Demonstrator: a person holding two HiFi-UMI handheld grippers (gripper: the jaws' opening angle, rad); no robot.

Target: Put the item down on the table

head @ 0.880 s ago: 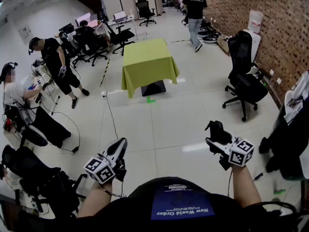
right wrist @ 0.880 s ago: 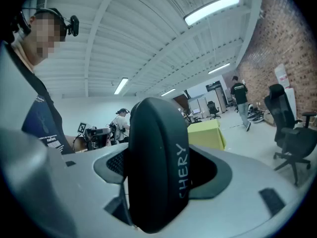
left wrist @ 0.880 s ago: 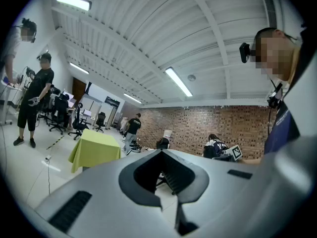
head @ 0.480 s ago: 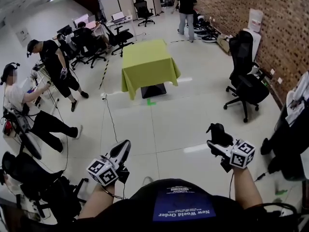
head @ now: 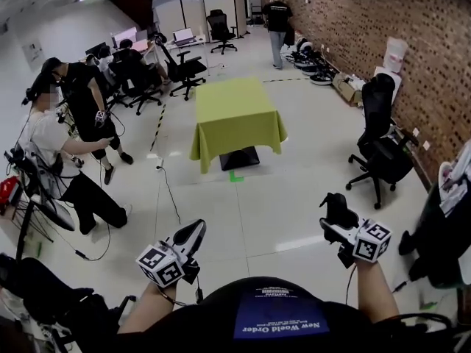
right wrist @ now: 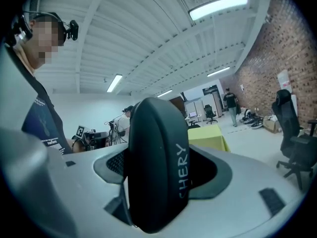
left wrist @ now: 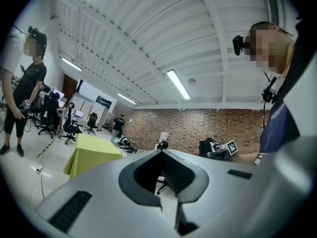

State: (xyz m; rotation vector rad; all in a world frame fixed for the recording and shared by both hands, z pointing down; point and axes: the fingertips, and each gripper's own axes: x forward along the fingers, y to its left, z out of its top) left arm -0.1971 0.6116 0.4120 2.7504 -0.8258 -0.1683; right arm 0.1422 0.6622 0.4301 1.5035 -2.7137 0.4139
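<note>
A black mouse-like item [right wrist: 153, 167] with white lettering sits upright between the jaws of my right gripper [right wrist: 158, 192], which is shut on it. In the head view the right gripper [head: 335, 219] is held at the lower right with the black item [head: 338, 206] sticking up from it. My left gripper [head: 193, 235] is at the lower left, with its jaws closed together and nothing between them [left wrist: 166, 175]. The table [head: 237, 112] with a yellow-green cloth stands a few metres ahead on the white floor, with nothing on its top. It also shows in both gripper views [left wrist: 94, 150] [right wrist: 208, 135].
A black office chair [head: 383, 149] stands at the right by the brick wall. Two people [head: 55, 149] work at the left among stands and cables. A cable [head: 168, 186] crosses the floor left of the table. Another person [head: 277, 17] stands far back near desks and chairs.
The table has come slightly closer and more centred in the head view. The far person has walked further back. The people at the left have shifted. Both grippers keep their pose.
</note>
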